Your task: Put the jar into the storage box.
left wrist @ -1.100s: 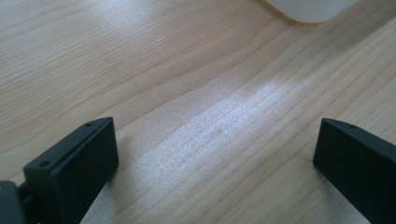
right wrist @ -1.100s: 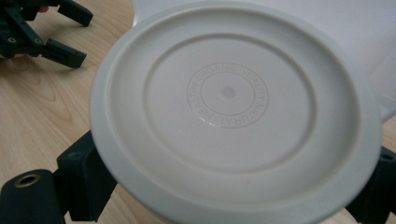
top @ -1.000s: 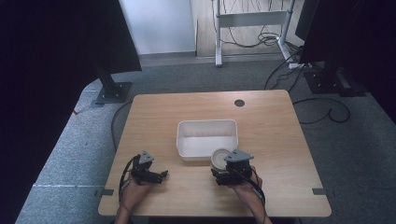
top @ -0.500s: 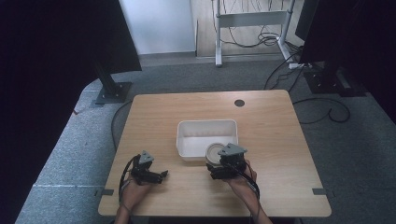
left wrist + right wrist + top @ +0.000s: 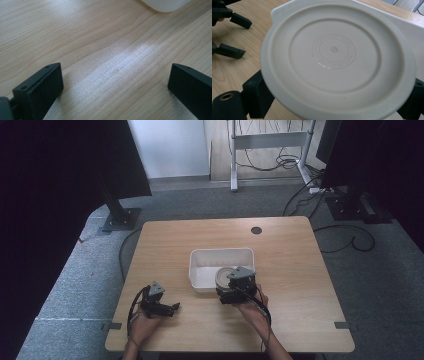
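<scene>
Table (image 5: 290, 250): pale wood, fine grain, smooth satin finish with a soft sheen patch. Round lid (image 5: 337, 53): off-white plastic, smooth, slightly glossy, embossed ring lettering at centre. Tub (image 5: 200, 262): white plastic, matt. Gripper jaws: black matt plastic. Floor (image 5: 90, 265): grey carpet, rough weave.

High cam above table (image 5: 300, 250); gripper cams close, sharing white tray (image 5: 407, 27).

Plate (image 5: 223, 276) over tub (image 5: 221, 257) at table (image 5: 290, 270) ctr (left gripper (image 5: 167, 309) well left, nr front edge)
</scene>
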Available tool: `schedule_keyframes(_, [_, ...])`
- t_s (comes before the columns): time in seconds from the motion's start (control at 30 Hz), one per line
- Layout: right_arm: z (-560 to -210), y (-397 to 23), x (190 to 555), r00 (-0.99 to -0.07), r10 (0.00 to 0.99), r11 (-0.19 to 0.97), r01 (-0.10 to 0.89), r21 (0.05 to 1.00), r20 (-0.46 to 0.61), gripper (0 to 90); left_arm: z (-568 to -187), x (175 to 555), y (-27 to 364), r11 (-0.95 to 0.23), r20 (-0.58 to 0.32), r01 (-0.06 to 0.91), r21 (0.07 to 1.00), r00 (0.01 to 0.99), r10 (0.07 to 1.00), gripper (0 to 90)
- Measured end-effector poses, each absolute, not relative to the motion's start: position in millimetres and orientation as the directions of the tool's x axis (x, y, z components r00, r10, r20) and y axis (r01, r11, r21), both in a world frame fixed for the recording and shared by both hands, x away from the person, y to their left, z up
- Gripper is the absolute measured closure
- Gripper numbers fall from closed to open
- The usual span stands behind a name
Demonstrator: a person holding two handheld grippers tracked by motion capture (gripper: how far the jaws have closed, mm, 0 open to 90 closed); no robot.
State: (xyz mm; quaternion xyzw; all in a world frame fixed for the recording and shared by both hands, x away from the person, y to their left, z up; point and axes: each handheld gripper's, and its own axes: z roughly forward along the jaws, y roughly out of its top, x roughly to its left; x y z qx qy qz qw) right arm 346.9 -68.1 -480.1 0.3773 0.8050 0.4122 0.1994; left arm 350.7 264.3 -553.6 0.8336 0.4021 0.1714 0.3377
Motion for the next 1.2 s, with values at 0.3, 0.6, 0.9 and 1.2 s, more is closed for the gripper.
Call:
schedule_keyframes(0.3, [-482,-65,362,-0.619,0.786,0.37,0.451,0.812,-0.014,9.0,-554,351,264,-0.451,0.015,0.553,0.701,0.62,0.784,0.0])
schedule_keyframes(0.6, [-483,-60,375,-0.602,0.799,0.359,0.458,0.813,-0.014,9.0,-554,351,264,-0.45,0.015,0.554,0.701,0.62,0.785,0.0])
schedule_keyframes(0.9, [-488,-53,387,-0.591,0.806,0.374,0.464,0.803,-0.034,9.0,-554,351,264,-0.449,0.013,0.553,0.702,0.62,0.785,0.0])
schedule_keyframes(1.2, [-503,-48,395,-0.579,0.813,0.393,0.473,0.789,-0.058,9.0,-554,351,264,-0.453,0.016,0.552,0.7,0.623,0.782,0.0])
